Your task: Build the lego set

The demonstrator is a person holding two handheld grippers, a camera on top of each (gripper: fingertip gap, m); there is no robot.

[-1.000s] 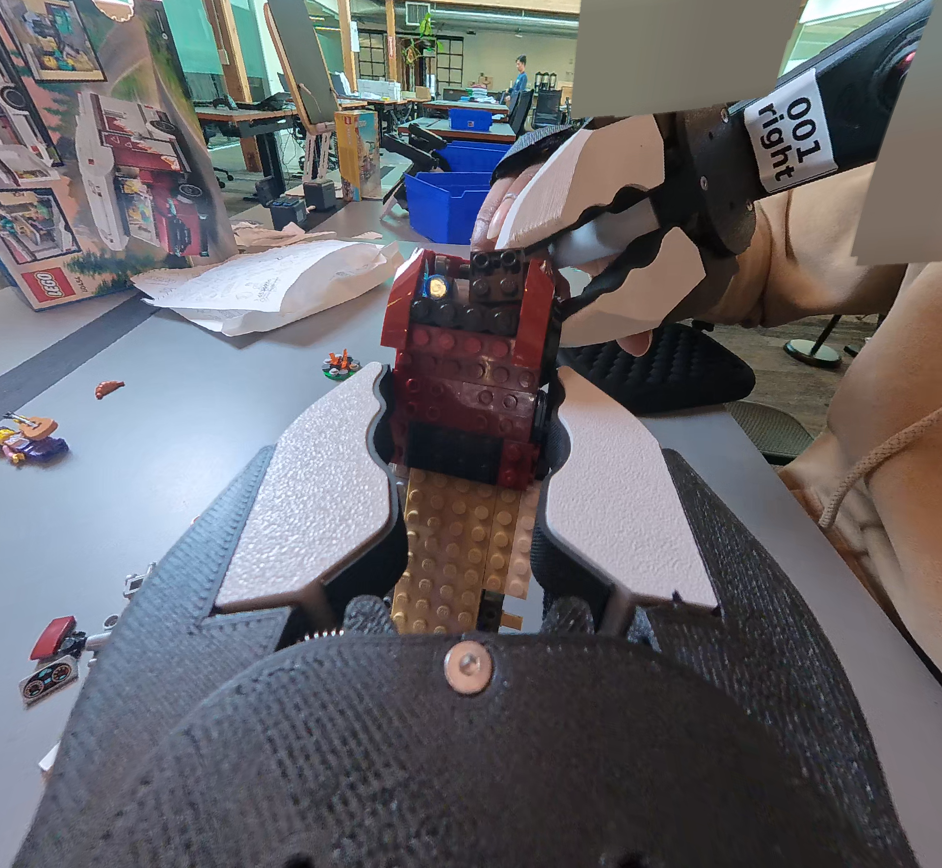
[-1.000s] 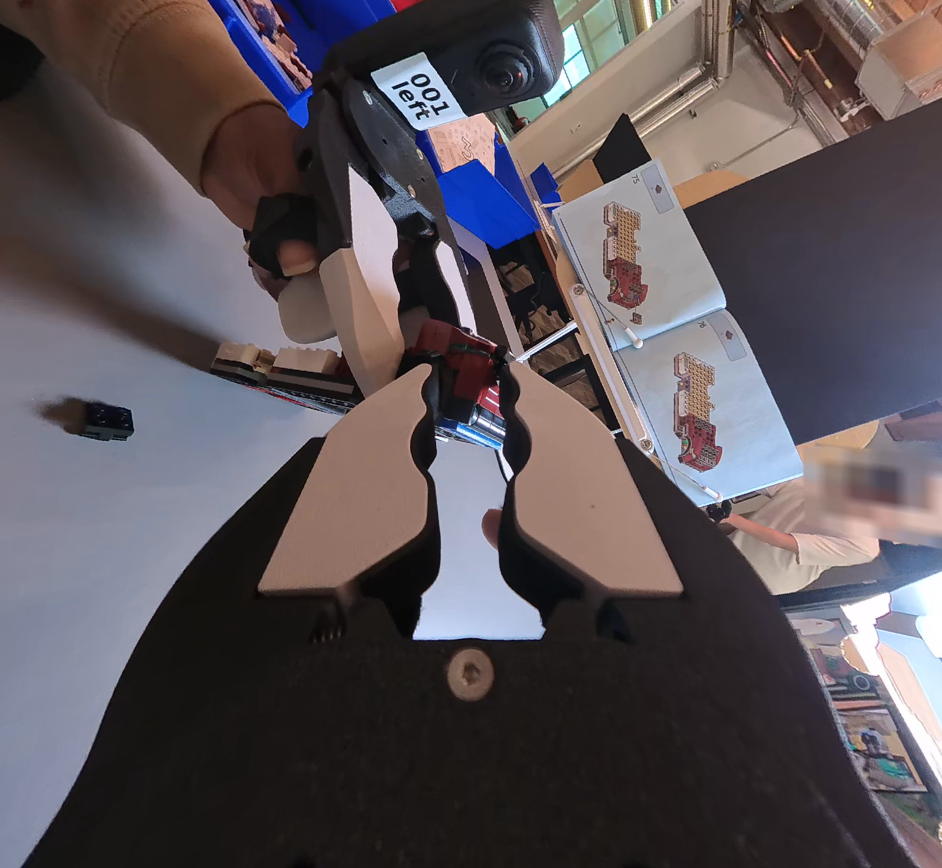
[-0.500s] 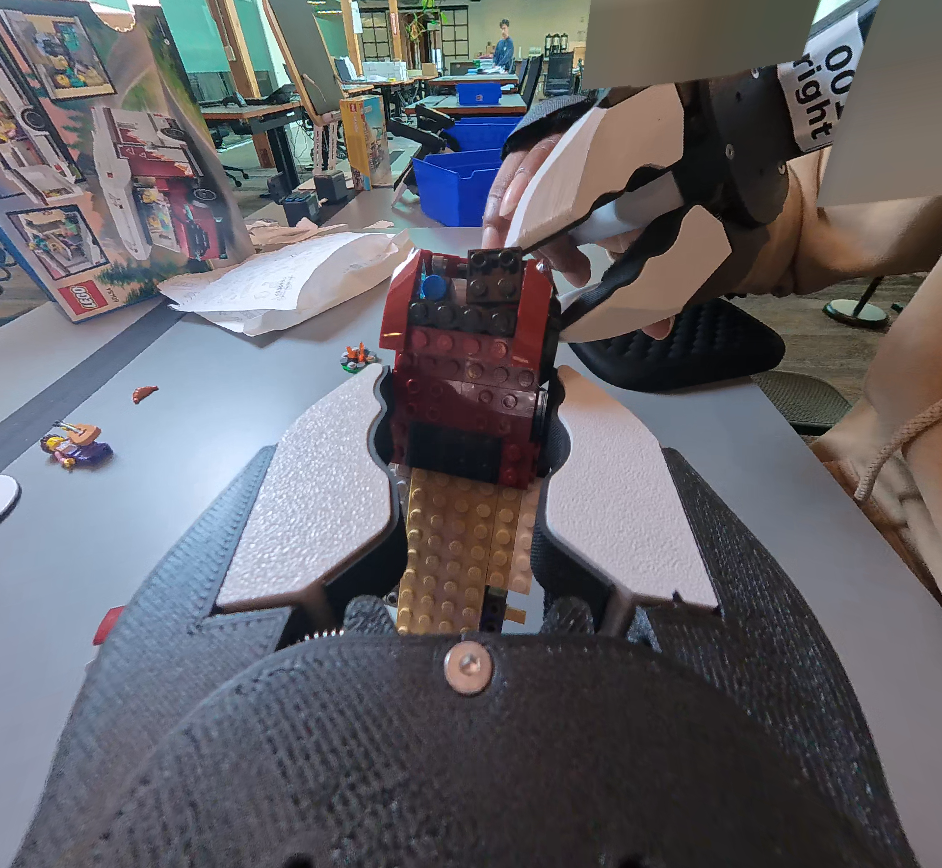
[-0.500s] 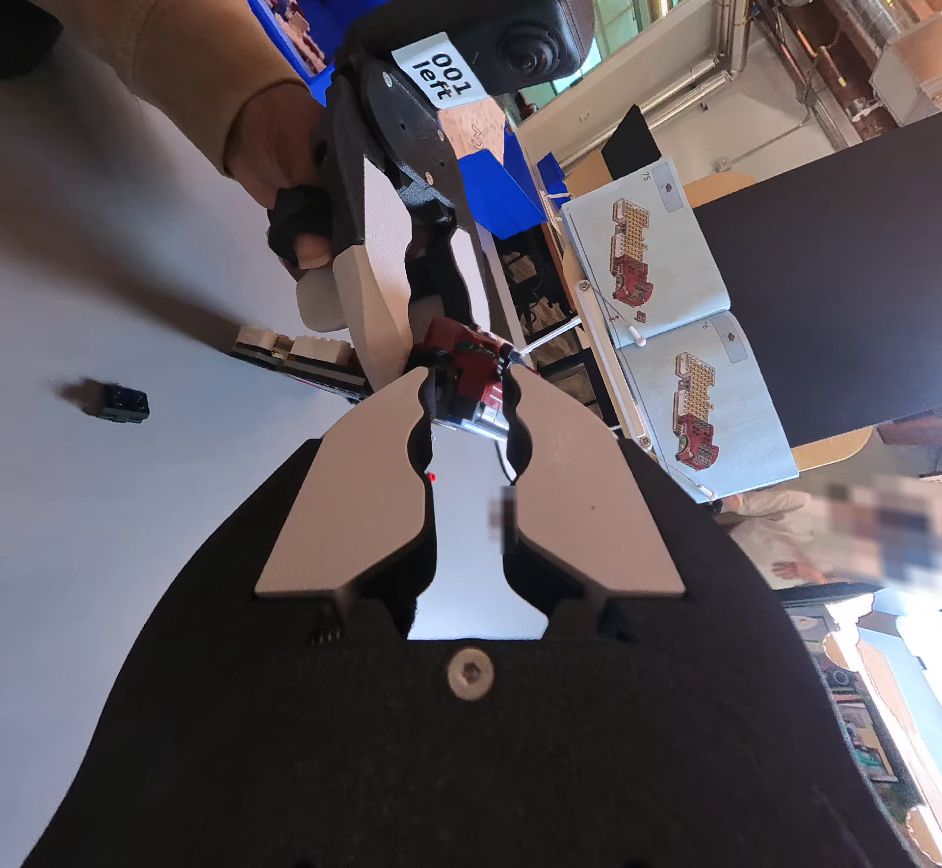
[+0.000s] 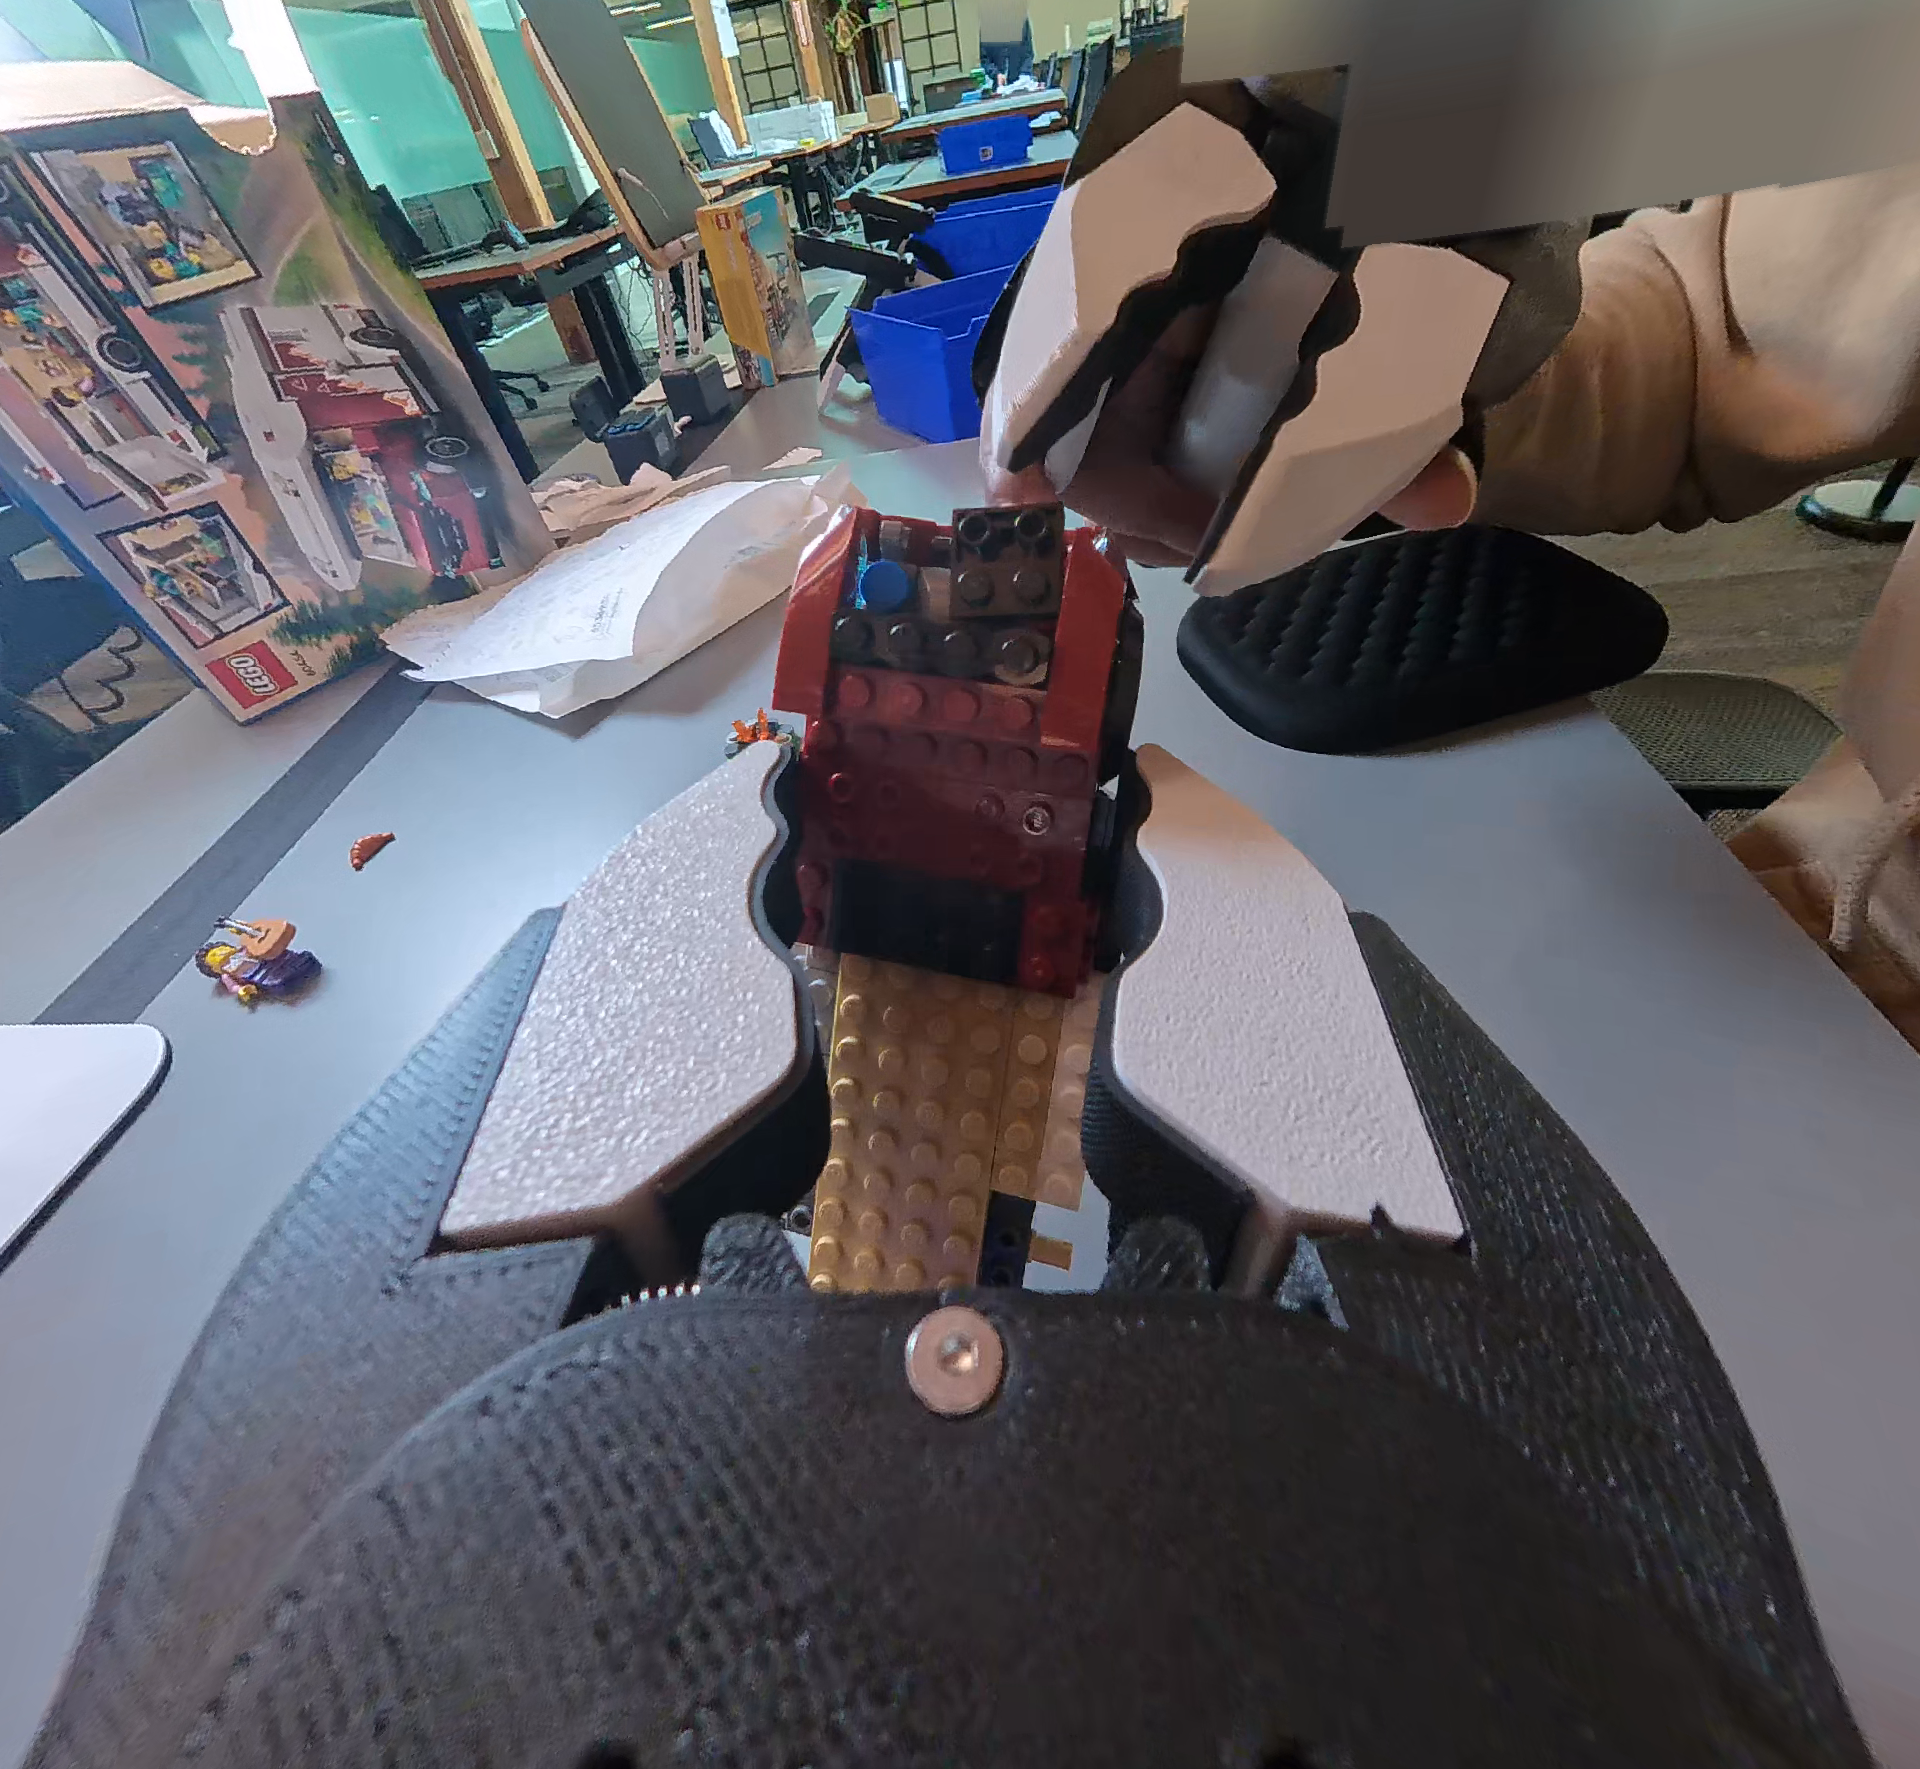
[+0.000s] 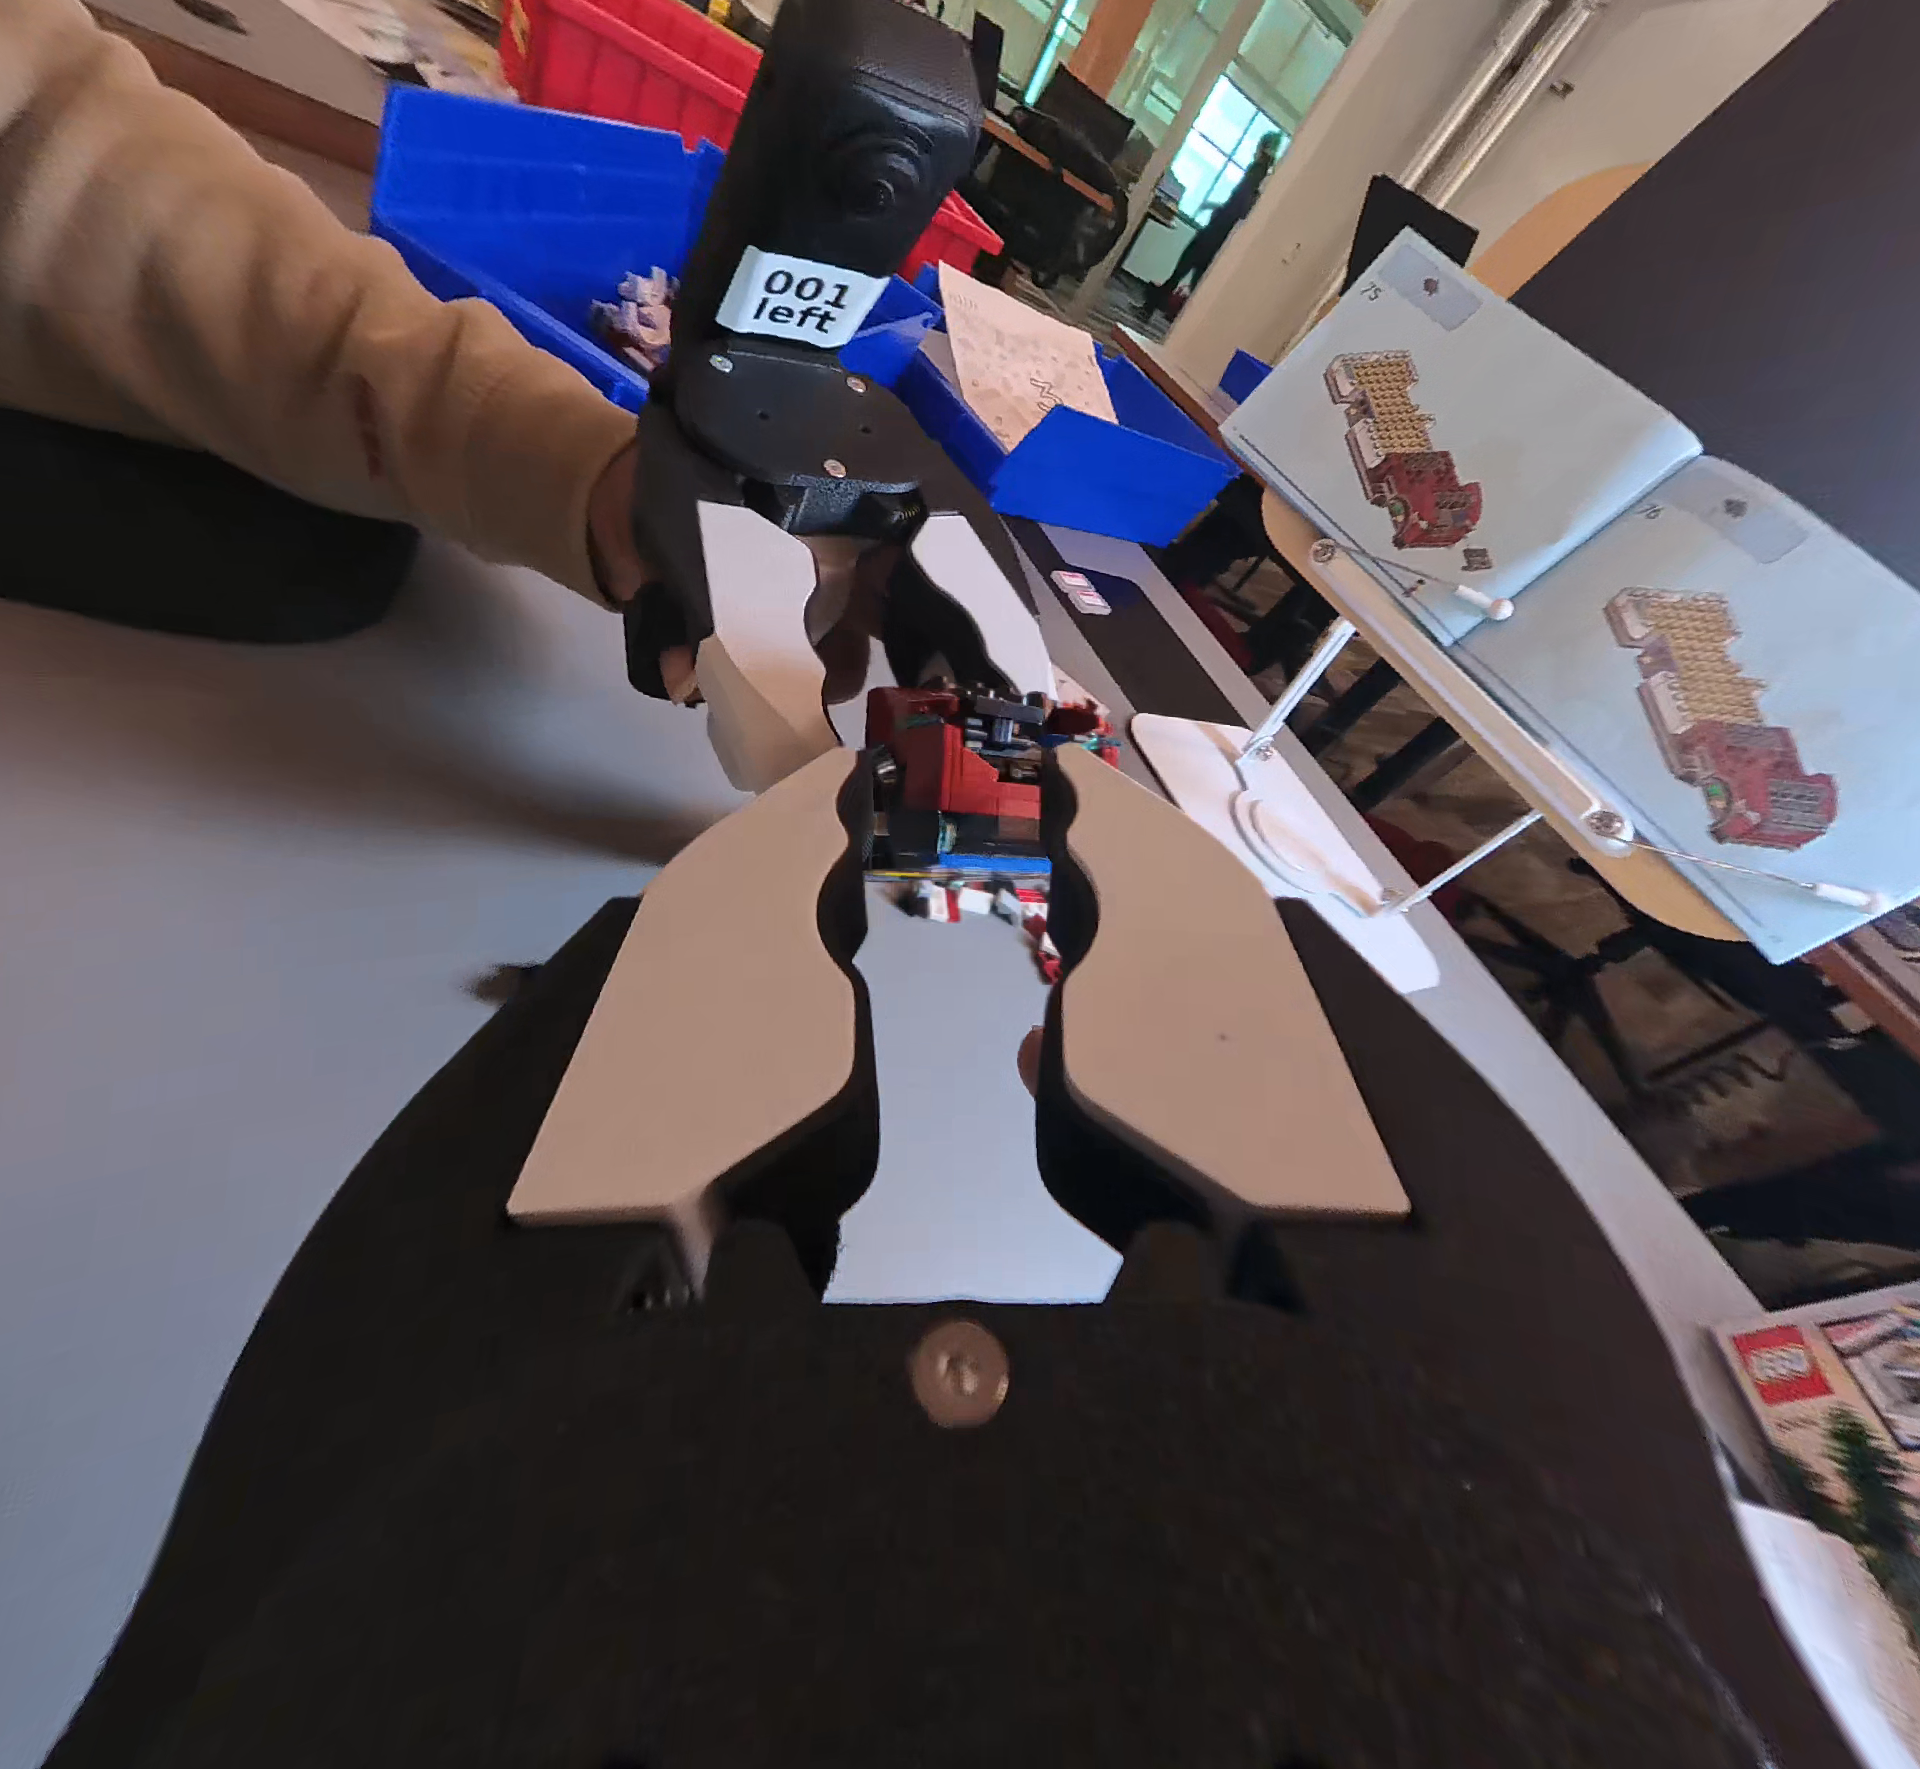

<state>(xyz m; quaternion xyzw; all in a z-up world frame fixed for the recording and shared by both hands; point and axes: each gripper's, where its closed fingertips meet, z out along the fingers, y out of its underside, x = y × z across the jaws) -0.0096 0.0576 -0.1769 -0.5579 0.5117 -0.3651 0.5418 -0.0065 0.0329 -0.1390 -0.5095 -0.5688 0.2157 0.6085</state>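
Two views show one toy brick vehicle gripped over a grey table. From the left wrist view, the brick vehicle [image 5: 951, 784] has a dark red studded cab with sloped red side panels, a row of black studs across it, a small blue round piece at its far left corner and a black four-stud plate [image 5: 1008, 561] sitting at its far end; a tan studded plate runs from the cab back toward the camera. The left gripper [image 5: 956, 846] is spread wide around the cab, its two white fingers [image 5: 665, 971] pressed against the red sides, so the model is clamped between them above the table [image 5: 416, 836]. Beyond it, the right gripper [image 5: 1117, 519] hangs at the far right over the black plate, its jaws partly apart with nothing visible between them, one tip close above the plate's far edge. Far left stand a printed toy box [image 5: 208, 369] and a crumpled paper bag [image 5: 623, 597]; a small minifigure [image 5: 255, 956] lies on the near left. From the right wrist view, the right gripper [image 6: 956, 763] is partly open, and the red cab [image 6: 956, 774] shows between and just past its fingertips; whether they touch it cannot be told. The left gripper [image 6: 894, 670] reaches down from the far side onto the model. An open instruction booklet [image 6: 1558, 524] rests on a stand at right, and blue bins [image 6: 540, 192] sit far left.
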